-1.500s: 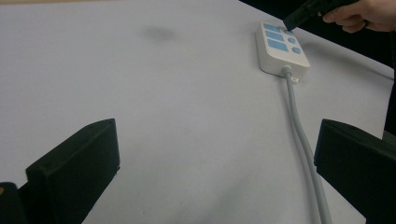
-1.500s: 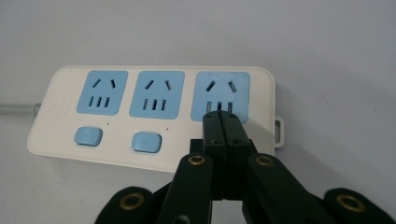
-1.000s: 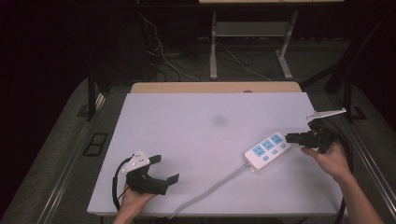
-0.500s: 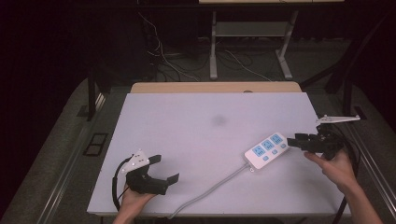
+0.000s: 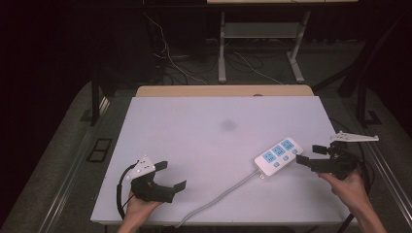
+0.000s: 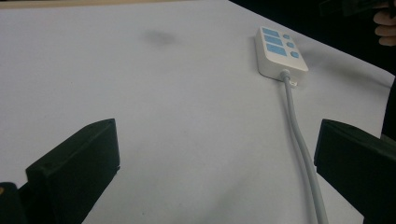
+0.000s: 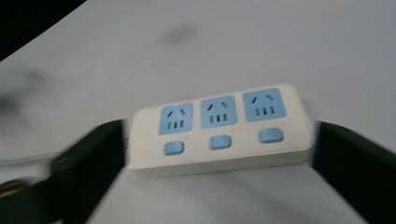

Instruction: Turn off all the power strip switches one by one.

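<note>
A white power strip [image 5: 278, 155] with three blue sockets lies at the right of the white table [image 5: 204, 131]. Its grey cable [image 5: 218, 198] trails toward the front edge. My right gripper [image 5: 309, 154] hovers just to the right of the strip, open. In the right gripper view the strip [image 7: 219, 130] sits between the two spread jaws of my right gripper [image 7: 219, 136], and I cannot tell whether they touch it. My left gripper [image 5: 171, 175] rests open at the front left with nothing in it. The left gripper view shows my left gripper [image 6: 217, 177], the strip [image 6: 280, 49] far ahead and the cable [image 6: 299, 140].
A faint dark smudge [image 5: 228, 124] marks the table's middle. A wooden strip [image 5: 223, 91] borders the far edge. Behind it are metal table legs [image 5: 222, 48] and loose cables [image 5: 170, 53] on the dark floor. The right hand [image 6: 385, 28] shows in the left gripper view.
My right gripper has dropped lower and come slightly nearer the front edge, staying beside the power strip. The strip and my left gripper have not moved.
</note>
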Available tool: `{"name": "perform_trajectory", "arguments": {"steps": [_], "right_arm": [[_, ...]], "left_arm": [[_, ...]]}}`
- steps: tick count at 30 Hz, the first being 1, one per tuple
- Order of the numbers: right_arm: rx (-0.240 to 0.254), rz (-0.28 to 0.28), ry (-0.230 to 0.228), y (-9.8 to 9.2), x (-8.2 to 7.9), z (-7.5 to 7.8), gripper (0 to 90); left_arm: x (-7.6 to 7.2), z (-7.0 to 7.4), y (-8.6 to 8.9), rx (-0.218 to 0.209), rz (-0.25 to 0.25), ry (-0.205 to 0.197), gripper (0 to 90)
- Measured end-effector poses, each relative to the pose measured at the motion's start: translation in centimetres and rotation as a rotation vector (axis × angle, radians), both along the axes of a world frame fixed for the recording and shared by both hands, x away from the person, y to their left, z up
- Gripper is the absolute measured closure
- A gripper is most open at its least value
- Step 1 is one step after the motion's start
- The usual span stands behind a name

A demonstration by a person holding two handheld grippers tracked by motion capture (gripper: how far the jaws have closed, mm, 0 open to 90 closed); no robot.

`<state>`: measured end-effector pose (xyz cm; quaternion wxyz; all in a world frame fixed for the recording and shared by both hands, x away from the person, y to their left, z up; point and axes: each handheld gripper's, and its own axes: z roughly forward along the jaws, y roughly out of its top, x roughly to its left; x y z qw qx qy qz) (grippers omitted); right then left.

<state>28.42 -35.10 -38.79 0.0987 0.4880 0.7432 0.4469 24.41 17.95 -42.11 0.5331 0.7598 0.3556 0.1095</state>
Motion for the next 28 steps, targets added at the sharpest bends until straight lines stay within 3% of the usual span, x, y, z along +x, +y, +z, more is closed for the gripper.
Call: {"name": "perform_trajectory", "arguments": {"steps": [17,28], "right_arm": [[0.073,0.088,-0.061,2.2,-3.6,-1.4,0.2],[0.065,0.141,-0.074,3.6,-4.3,-3.5,0.3]], "left_arm": [[-0.1,0.0,0.0,0.003,-0.003,-0.003,0.0],[0.0,0.0,-0.1,0.007,-0.008,-0.002,0.0]]}}
